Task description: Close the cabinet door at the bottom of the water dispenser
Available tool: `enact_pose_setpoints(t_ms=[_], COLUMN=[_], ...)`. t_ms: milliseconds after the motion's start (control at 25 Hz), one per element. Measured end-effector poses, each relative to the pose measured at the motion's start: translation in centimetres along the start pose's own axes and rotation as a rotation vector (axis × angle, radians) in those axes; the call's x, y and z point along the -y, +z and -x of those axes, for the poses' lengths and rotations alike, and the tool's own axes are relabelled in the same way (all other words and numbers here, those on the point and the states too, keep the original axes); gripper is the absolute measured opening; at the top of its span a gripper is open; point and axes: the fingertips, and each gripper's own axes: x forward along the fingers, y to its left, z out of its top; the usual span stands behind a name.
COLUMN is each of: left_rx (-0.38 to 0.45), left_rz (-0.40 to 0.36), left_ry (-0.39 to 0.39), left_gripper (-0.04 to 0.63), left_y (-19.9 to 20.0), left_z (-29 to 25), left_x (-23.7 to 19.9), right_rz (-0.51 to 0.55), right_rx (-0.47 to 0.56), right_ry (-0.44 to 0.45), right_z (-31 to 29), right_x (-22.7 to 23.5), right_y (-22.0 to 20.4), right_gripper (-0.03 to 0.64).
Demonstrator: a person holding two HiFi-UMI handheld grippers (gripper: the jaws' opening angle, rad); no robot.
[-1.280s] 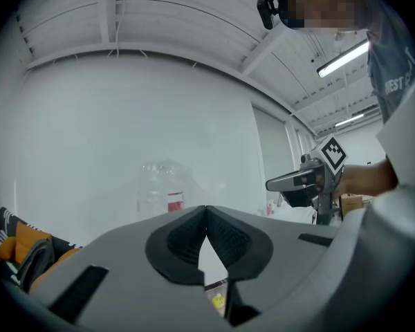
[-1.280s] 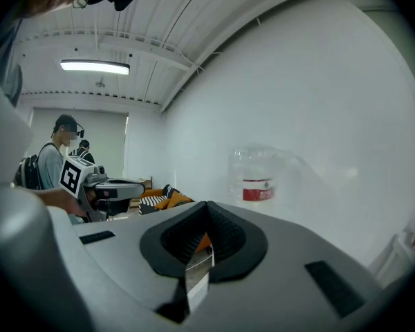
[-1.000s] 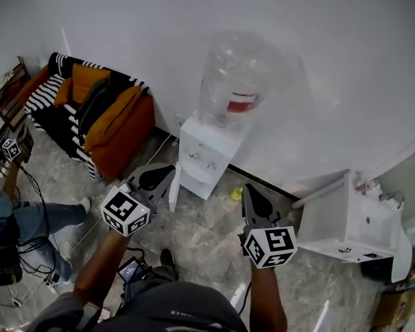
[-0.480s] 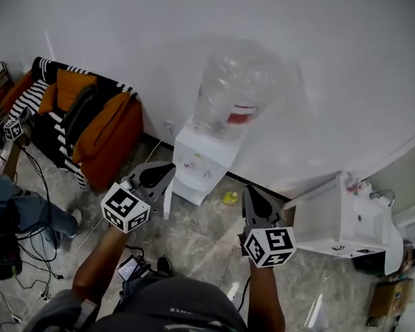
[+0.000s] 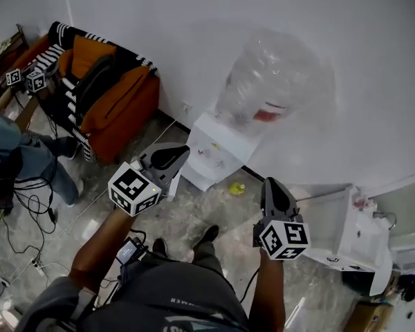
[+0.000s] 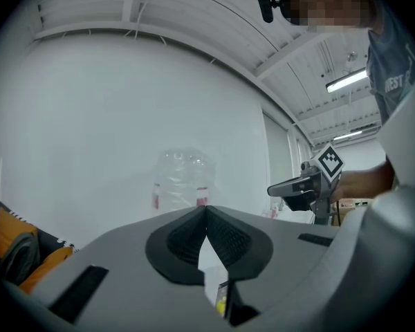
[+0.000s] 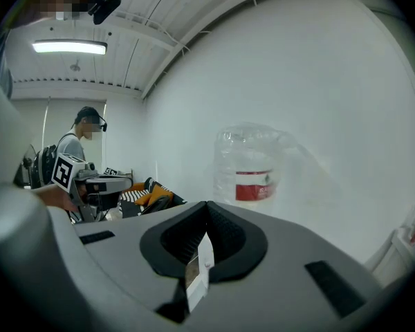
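You have brought both grippers closer to the white water dispenser [image 5: 211, 147] with its clear bottle, standing against the wall. The left gripper [image 5: 182, 152] and right gripper [image 5: 272, 183] both show jaws together, empty. The left one hides most of the open white cabinet door [image 5: 174, 187]. The grey marble floor [image 5: 194, 216] lies open ahead.

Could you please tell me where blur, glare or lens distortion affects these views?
Head view: the water bottle looks smeared and hazy. Right gripper view: the ceiling light glares; dark fisheye corners. Left gripper view: the same dark corners.
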Motion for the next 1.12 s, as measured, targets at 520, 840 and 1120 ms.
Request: enact_pose_setpoints(t_ms=[520,840,1120], left_rx=[-0.100,-0.162,-0.236], left_rz=[-0.014,0.040,0.087], left_ry=[0.196,0.265,0.267], left_gripper=[0.015,0.015,0.015], left_y=[-3.1,-7.2,-12.5], left_z=[-2.3,-4.1,-5.3], left_x=[-4.7,-6.7,-8.2], right_rz=[-0.023,-0.028,-0.054], right_rx=[-0.032,-0.070,-0.131], right_ry=[0.120,0.157,0.133], right_z=[-9.3,-13.6,-16.4], right_x=[5.5,7.9,10.0], right_y=[-3.1,-6.3,-10.5], right_gripper=[0.021,0.021,0.021])
